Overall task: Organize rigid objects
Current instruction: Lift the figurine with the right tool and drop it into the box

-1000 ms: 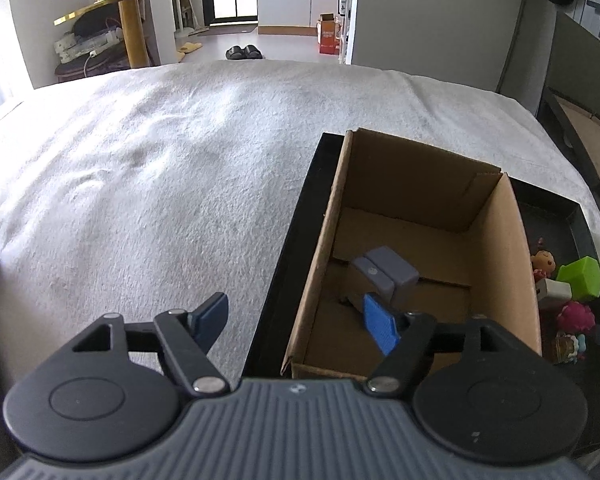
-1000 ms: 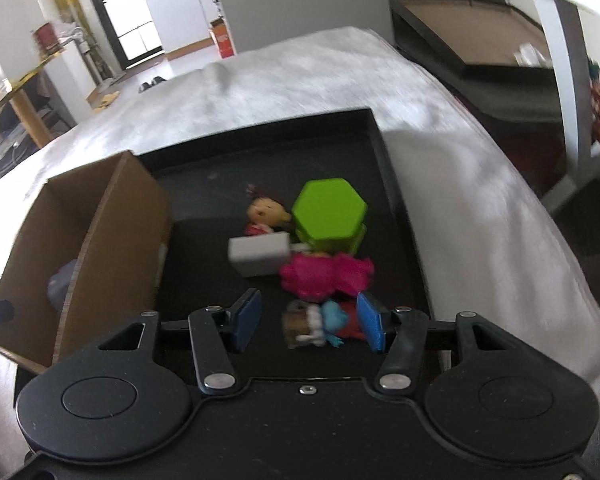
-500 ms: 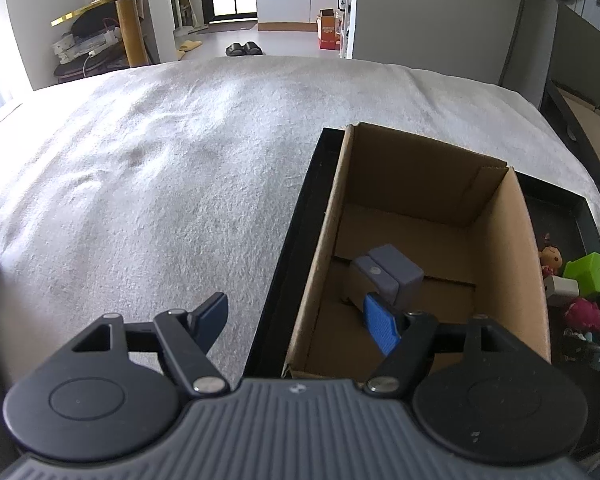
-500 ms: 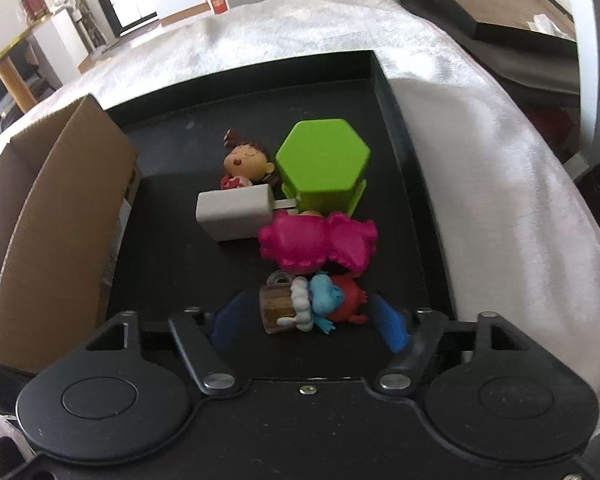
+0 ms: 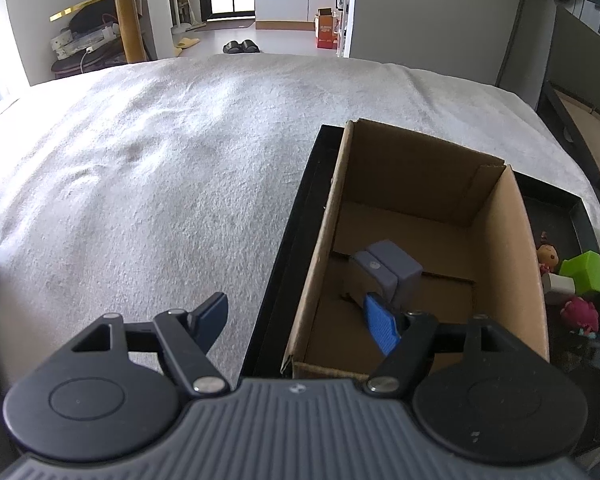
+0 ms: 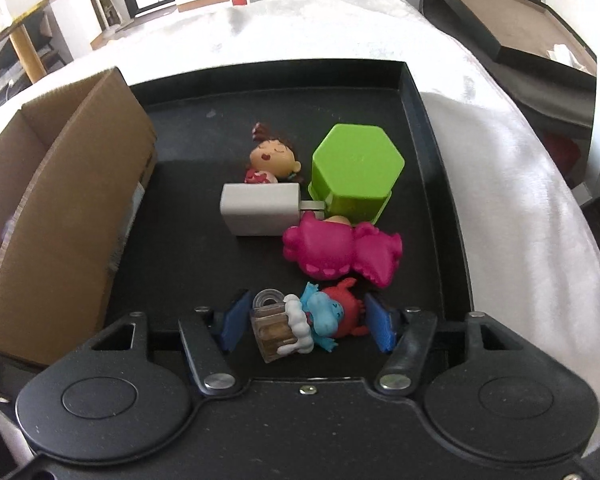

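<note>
A black tray point(image 6: 432, 128) holds several toys: a green hexagon block point(image 6: 354, 172), a white charger point(image 6: 260, 208), a doll head point(image 6: 272, 158), a pink figure point(image 6: 340, 250) and a blue-and-red figure with a small crate point(image 6: 304, 320). My right gripper point(image 6: 306, 320) is open, low over the tray, its fingers on either side of that blue-and-red figure. A cardboard box point(image 5: 512, 240) stands on the tray's left part with a grey block point(image 5: 388, 272) inside. My left gripper point(image 5: 296, 320) is open and empty, straddling the box's near left wall.
The tray lies on a white blanket point(image 5: 160, 184) that spreads wide to the left. The box's side wall point(image 6: 72, 216) stands left of the toys. A dark framed board point(image 6: 512, 28) lies off the far right edge.
My right gripper has moved forward and down over the toys, so the blue-and-red figure now sits between its fingers. The left gripper has barely moved.
</note>
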